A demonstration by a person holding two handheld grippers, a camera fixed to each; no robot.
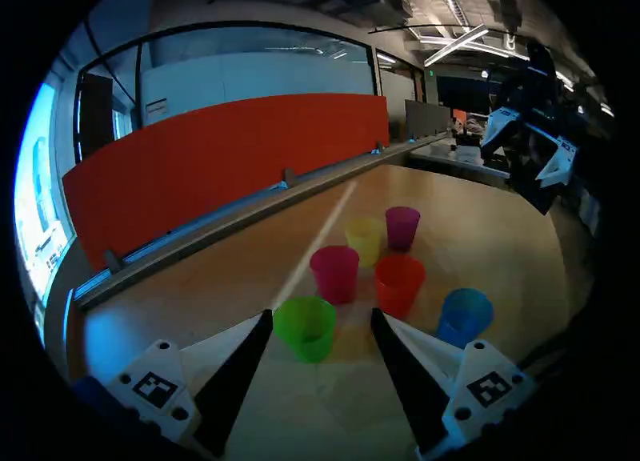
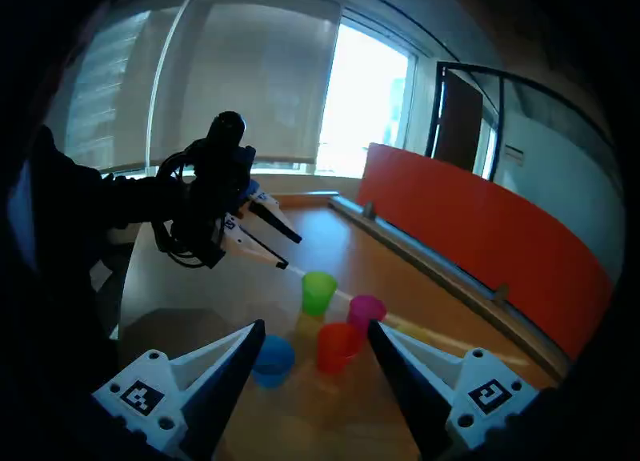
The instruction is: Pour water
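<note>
- Left hand-held gripper (image 1: 321,312): jaws spread wide, nothing between them. Right hand-held gripper (image 2: 315,324): also wide open and empty.
- Nearest in the left gripper view: green cup (image 1: 304,326), upright on the table (image 1: 480,237). It sits dead ahead just past the fingertips, slightly left of the centre line, touching neither finger.
- The right gripper view puts the left tips short of the green cup and above it, so there is a gap to close.
- Next back: pink cup (image 1: 334,273) and red cup (image 1: 398,283) side by side, with the blue cup (image 1: 464,315) off to the right.
- Far row: yellow cup (image 1: 365,238) and purple cup (image 1: 402,225).
- All six cups stand with the long axis vertical, so a side-on grasp looks right.
- The left hand-held gripper is nearer green. The right one faces blue and red from the opposite side, both near its tips.
- Can't tell which cup holds water.
- Likely next move: left goes forward and down onto green.
</note>
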